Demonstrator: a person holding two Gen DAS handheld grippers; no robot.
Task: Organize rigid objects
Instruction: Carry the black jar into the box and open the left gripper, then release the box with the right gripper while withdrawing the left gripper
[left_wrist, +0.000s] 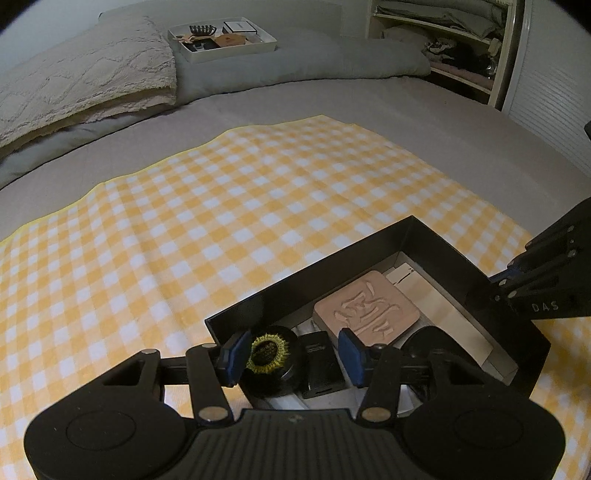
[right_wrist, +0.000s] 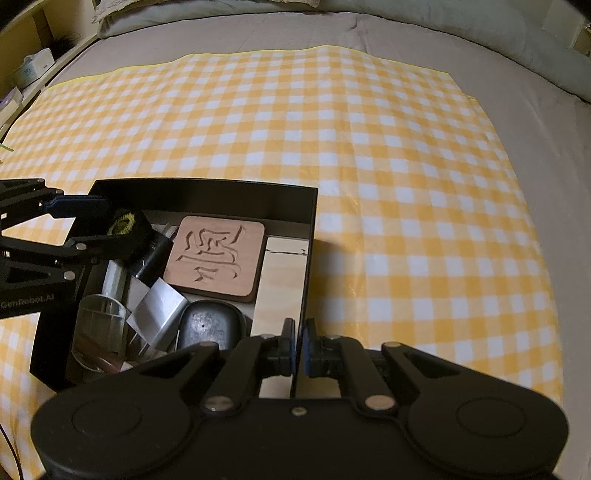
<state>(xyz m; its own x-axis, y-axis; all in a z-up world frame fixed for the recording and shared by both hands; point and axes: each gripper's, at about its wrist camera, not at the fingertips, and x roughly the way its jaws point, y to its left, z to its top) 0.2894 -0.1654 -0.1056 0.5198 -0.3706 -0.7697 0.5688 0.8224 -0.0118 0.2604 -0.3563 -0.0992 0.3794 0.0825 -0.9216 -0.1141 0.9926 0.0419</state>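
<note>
A black box (left_wrist: 303, 277) (right_wrist: 207, 194) lies open on a yellow checked cloth (right_wrist: 369, 147). In it lie a carved wooden coaster (left_wrist: 365, 310) (right_wrist: 216, 254), a black round jar with a yellow ring (left_wrist: 271, 354) (right_wrist: 123, 223), a small black block (left_wrist: 321, 365), a dark oval case (right_wrist: 208, 325), a clear glass (right_wrist: 98, 321) and a pale board (right_wrist: 282, 280). My left gripper (left_wrist: 291, 350) (right_wrist: 114, 221) is open over the box's corner. The jar sits between its jaws against one pad, and the other pad stands clear of it. My right gripper (right_wrist: 299, 332) (left_wrist: 495, 291) is shut on the box's right wall.
The cloth covers a grey bed (left_wrist: 406, 110). At the bed's far end, a white tray (left_wrist: 221, 37) with several small items rests near a cream textured blanket (left_wrist: 85, 81). Shelves (left_wrist: 443, 37) stand beyond the bed. A tissue box (right_wrist: 33, 66) sits on a ledge at the left.
</note>
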